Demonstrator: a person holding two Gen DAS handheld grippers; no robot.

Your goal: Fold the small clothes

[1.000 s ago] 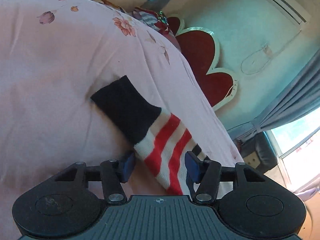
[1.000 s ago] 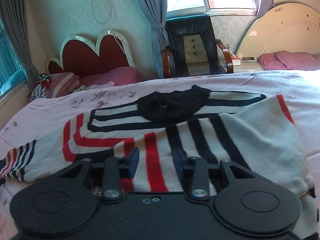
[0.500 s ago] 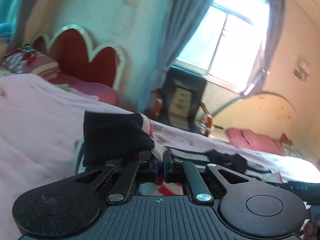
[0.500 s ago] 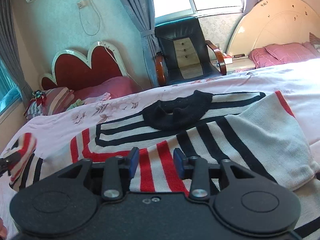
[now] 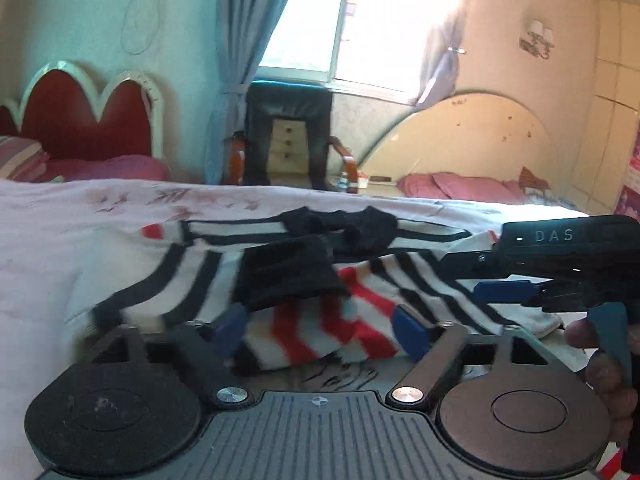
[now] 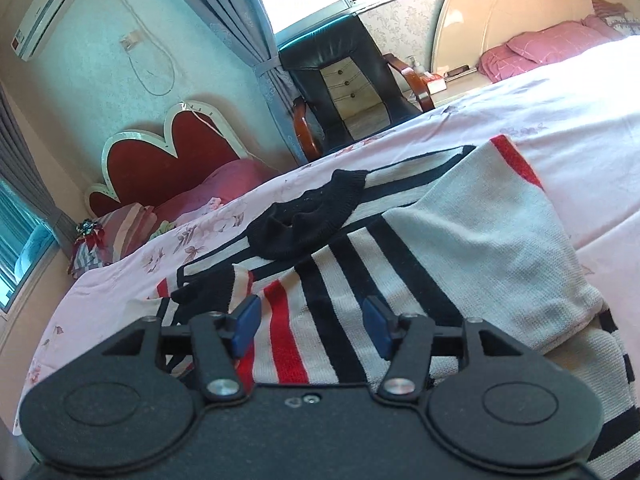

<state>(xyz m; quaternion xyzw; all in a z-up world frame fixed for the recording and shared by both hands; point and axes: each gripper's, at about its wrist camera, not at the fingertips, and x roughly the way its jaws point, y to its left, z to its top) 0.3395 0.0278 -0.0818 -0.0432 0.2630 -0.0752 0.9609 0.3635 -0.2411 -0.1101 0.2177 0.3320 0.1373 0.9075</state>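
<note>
A white sweater (image 6: 480,232) with black and red stripes and a black collar (image 6: 308,220) lies spread on the pink bed sheet (image 5: 48,240). Its sleeve (image 5: 320,336), ending in a black cuff (image 5: 288,276), is folded across the sweater's body. My left gripper (image 5: 320,330) sits just behind that sleeve. Its jaws are opening, and the sleeve lies loose between the blue pads. My right gripper (image 6: 312,325) hovers over the striped front. Its jaws are opening too, with only flat fabric below them. The cuff (image 6: 208,292) shows by the right gripper's left finger.
A black armchair (image 5: 288,136) stands past the bed under the window. A red heart-shaped headboard (image 5: 80,120) with pillows is at the left. A cream headboard (image 5: 460,136) with pink pillows is at the right. A person's hand (image 5: 600,368) holds the right gripper's handle.
My left gripper shut on the sleeve, swung it right across the sweater's body, then opened. My right gripper's jaws widened and it tilted, shifting slightly over the sweater.
</note>
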